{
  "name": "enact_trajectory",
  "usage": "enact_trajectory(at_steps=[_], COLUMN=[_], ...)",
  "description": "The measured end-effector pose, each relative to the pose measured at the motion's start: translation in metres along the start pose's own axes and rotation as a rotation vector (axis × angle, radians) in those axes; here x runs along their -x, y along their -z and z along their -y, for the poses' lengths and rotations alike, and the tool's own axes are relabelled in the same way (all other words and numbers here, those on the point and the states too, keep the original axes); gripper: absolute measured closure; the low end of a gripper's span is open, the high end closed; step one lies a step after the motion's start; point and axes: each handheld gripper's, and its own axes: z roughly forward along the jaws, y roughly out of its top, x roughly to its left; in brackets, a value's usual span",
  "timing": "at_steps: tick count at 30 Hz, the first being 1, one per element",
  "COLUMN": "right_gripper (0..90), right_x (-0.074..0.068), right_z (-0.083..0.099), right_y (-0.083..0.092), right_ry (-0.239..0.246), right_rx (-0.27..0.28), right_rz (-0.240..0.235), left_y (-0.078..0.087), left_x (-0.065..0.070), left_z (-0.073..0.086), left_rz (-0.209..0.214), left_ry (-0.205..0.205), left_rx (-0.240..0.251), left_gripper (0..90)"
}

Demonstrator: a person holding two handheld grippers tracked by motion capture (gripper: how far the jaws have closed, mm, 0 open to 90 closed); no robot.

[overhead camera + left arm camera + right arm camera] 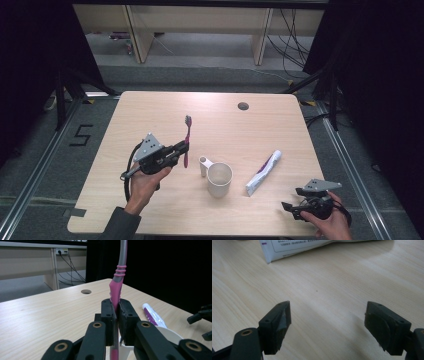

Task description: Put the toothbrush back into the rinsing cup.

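**Toothbrush pinched in my left gripper, right one idle**

My left gripper (pixel 184 145) has its jaws clamped on the pink toothbrush (pixel 187 136), held upright above the table (pixel 150 110), bristles on top. The white cup (pixel 219 179) sits just beside it, handle toward the brush. The toothpaste tube (pixel 263 171) lies flat further over. My right gripper (pixel 292 199) hangs near the table's edge, jaws spread, nothing between them.

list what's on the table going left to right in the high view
left gripper holding the pink toothbrush → white mug → toothpaste tube → right gripper, jaws open
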Motion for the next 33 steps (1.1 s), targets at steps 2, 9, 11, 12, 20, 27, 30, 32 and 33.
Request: enact_trajectory(at_steps=[2,9,11,12,20,27,30,32,33], right_gripper=[22.1,22.1,22.1,22.1,22.1,22.2,22.2,22.1,22.1], right_x=[0.000,0.000,0.000,0.000,0.001,0.002,0.002,0.002,0.002], right_z=[0.000,0.000,0.000,0.000,0.000,0.000,-0.001,0.000,0.000], right_y=[0.000,0.000,0.000,0.000,0.000,0.000,-0.001,-0.001,-0.001], right_ry=[-0.003,0.000,-0.002,0.002,0.008,0.015,0.023,0.018,0.017], right_rx=[0.001,0.000,0.003,0.003,0.001,0.000,0.004,0.000,0.000], right_rz=[0.001,-0.004,0.000,0.000,0.001,-0.002,-0.003,-0.008,-0.008], left_y=[-0.003,-0.015,-0.018,-0.020,-0.031,-0.039,-0.042,-0.043,-0.044], left_x=[0.002,0.010,0.012,0.013,0.015,0.016,0.016,0.016,0.017], left_z=[-0.001,-0.008,-0.010,-0.011,-0.014,-0.013,-0.011,-0.009,-0.009], left_rz=[0.006,0.031,0.028,0.029,0.031,0.034,0.034,0.037,0.035], left_ry=[-0.003,-0.011,-0.013,-0.013,-0.010,-0.011,-0.010,-0.011,-0.009], left_rx=[0.004,0.020,0.023,0.026,0.037,0.032,0.031,0.027,0.023], left_gripper=[82.7,82.6,82.7,82.6,82.7,82.6,82.6,82.6,82.6])
